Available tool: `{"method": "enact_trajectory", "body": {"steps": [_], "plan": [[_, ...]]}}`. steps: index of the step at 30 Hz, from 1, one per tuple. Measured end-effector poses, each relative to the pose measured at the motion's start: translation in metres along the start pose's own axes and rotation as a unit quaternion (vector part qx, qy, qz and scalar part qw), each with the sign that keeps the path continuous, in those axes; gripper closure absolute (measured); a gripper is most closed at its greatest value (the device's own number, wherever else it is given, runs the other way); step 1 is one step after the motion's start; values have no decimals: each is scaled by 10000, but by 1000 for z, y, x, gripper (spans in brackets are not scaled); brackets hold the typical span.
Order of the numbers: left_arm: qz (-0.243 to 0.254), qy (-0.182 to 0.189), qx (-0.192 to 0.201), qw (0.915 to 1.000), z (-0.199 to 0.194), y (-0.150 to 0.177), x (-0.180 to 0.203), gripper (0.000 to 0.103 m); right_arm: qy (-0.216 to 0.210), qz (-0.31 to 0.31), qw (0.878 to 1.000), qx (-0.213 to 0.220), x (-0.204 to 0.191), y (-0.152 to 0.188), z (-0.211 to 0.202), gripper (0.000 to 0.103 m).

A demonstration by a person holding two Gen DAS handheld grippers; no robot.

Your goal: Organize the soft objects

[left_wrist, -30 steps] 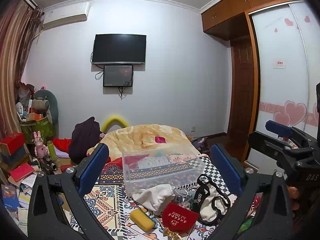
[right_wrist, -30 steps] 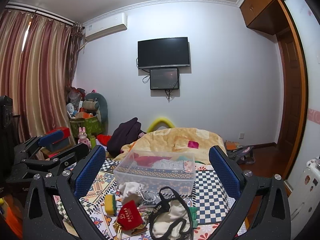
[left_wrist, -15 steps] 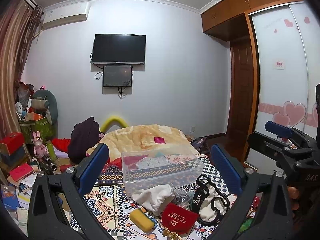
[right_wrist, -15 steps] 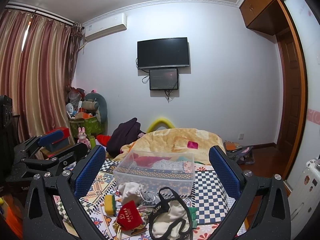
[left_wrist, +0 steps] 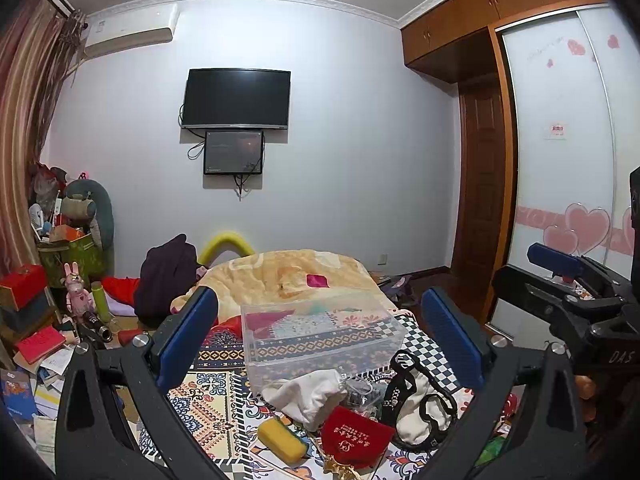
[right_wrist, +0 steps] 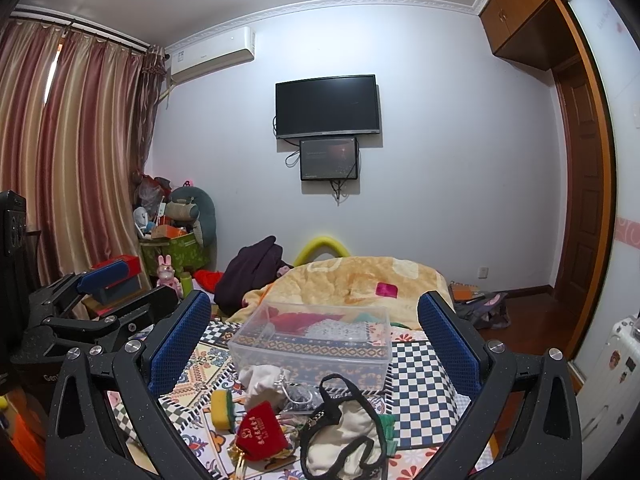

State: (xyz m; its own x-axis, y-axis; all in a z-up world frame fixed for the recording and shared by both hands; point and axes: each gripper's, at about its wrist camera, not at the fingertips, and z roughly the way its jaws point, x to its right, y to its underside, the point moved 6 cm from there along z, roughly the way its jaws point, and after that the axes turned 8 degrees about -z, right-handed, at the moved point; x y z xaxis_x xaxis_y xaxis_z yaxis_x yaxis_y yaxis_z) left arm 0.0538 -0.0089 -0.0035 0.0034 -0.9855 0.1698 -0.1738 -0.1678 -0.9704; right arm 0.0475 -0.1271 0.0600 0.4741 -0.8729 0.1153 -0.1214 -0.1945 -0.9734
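the soft things lie in a heap on the patterned bed cover [left_wrist: 208, 412], just in front of the clear plastic box [left_wrist: 320, 336]. the box is my landmark.

going left to right in front of the box: a yellow sponge [left_wrist: 282, 438] with a green back. it is light and squashy, so pinch it across its short sides. next, touching the box's front wall, a white cloth [left_wrist: 308, 394], limp and floppy; grab a thick fold at the top so it does not slip out. in front of that, a red pouch [left_wrist: 356, 436] with gold writing on it, too small to read. it is soft and thin, so take it by an edge. right of the pouch lies a white bag with black straps [left_wrist: 416, 408], floppy and light; a strap looks like the easy place to hold. between the cloth and the bag is something clear and crinkly, i cannot tell what.

the left hand-held gripper [left_wrist: 320, 340] is spread wide and holds nothing. the right hand-held gripper [right_wrist: 314, 338] is spread wide too, also holding nothing. both hang above the heap, facing the box.

the right hand-held gripper's body shows the letters "das" in the left view. the small sign on the wardrobe door [left_wrist: 560, 168], far right of the box, is too blurry to read.
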Motion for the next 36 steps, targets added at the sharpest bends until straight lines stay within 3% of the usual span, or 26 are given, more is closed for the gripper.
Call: {"method": "enact_trajectory", "body": {"steps": [22, 29, 36], "plan": [[-12, -17, -86, 10000, 3, 4, -2, 0, -55, 39, 10000, -1, -1, 8, 0, 0], [-153, -64, -594, 9981, 23, 29, -15, 0, 128, 49, 9993, -358, 7, 30, 15, 0], [-414, -318, -1443, 9882, 56, 81, -40, 0, 88, 182, 9931, -1152, 19, 80, 41, 0]]}}
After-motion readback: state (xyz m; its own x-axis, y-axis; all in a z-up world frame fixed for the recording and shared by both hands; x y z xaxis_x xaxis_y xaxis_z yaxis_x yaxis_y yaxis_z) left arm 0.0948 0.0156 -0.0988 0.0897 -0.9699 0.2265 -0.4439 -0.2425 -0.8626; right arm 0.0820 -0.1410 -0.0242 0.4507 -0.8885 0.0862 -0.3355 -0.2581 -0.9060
